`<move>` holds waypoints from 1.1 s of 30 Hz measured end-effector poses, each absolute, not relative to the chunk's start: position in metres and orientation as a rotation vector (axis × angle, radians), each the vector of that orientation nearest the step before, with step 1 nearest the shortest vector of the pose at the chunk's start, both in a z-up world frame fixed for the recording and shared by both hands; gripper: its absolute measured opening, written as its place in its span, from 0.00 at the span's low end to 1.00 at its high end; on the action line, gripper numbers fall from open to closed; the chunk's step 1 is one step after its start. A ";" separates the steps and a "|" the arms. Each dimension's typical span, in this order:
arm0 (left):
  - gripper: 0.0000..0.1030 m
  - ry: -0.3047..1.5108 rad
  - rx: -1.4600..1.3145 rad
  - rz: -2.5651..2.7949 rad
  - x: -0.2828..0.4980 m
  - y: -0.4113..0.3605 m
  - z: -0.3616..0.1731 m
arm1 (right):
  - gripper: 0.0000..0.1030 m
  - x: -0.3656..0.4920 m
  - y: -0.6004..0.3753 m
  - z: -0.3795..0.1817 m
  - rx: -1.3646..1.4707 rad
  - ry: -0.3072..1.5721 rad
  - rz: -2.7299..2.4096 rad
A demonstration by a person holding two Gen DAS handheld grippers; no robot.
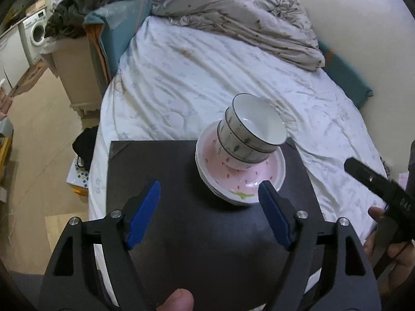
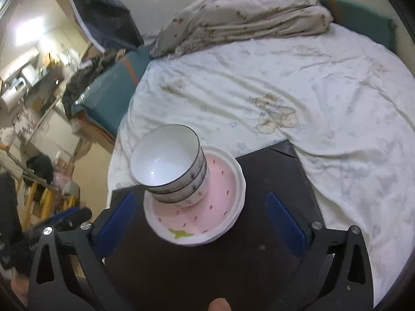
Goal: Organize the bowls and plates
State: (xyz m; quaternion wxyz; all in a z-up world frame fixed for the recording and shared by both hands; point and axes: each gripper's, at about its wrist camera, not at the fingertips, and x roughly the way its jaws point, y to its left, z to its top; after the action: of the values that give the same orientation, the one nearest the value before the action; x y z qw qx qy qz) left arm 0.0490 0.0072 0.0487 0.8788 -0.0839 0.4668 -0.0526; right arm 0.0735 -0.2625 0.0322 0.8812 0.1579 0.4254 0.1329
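Three nested bowls [image 1: 250,132] sit in a leaning column on a short stack of pink plates [image 1: 241,178], and that whole pile rests on the dark desk [image 1: 160,171] laid on the bed [image 1: 207,77]; judged from this, the sorting looks all but finished, with both tools drawn clear of the crockery. The step in hand reads as a check or a last straightening, and to do it well I would mind the lean: the top bowl's rim tips toward the bed's left side, so any nudge should come low on the bowl walls and gently, pressing toward the plate's centre, never from above at the rim, where a push might slide the column off. The left tongs [image 1: 208,212] hover just above the desk on the near side of the plates, blue pads [image 1: 144,212] spread wide and gripping nothing, the right-hand pad just beside the plate rim though I cannot tell whether it touches. The right tongs [image 2: 203,223] hang higher, straddling the plate stack from the near side, likewise wide apart and empty, angled down toward the pile.
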 end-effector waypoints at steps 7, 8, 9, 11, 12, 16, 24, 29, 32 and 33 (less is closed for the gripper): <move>1.00 0.878 -0.215 -0.160 0.007 0.011 0.060 | 1.00 0.021 -0.248 0.043 0.204 0.888 0.264; 1.00 0.863 -0.224 -0.162 0.000 0.010 0.059 | 1.00 0.016 -0.246 0.042 0.180 0.885 0.255; 1.00 0.871 -0.200 -0.148 -0.004 0.007 0.055 | 1.00 0.009 -0.244 0.042 0.155 0.872 0.245; 1.00 0.893 -0.120 -0.099 -0.008 -0.003 0.048 | 1.00 -0.003 -0.241 0.036 0.117 0.851 0.236; 1.00 0.899 -0.087 -0.082 -0.010 -0.007 0.044 | 1.00 -0.008 -0.241 0.032 0.118 0.844 0.231; 1.00 0.888 -0.019 -0.019 -0.015 -0.013 0.033 | 1.00 -0.025 -0.240 0.024 0.138 0.808 0.249; 1.00 0.893 -0.005 0.022 -0.010 -0.018 0.015 | 1.00 -0.025 -0.230 0.009 0.112 0.818 0.239; 1.00 0.927 -0.038 -0.013 -0.008 -0.019 0.009 | 1.00 -0.023 -0.225 0.004 0.082 0.822 0.236; 1.00 0.951 -0.049 -0.028 -0.006 -0.022 0.005 | 1.00 -0.023 -0.224 0.003 0.072 0.824 0.233; 1.00 0.954 -0.053 -0.036 -0.006 -0.022 0.004 | 1.00 -0.023 -0.225 0.003 0.075 0.822 0.230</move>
State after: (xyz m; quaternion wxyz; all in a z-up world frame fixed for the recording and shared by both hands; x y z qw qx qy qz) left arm -0.0057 -0.0223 0.0045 0.8879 -0.0255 0.4591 -0.0173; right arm -0.0226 -0.2251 0.0029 0.9096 0.0364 0.3987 0.1113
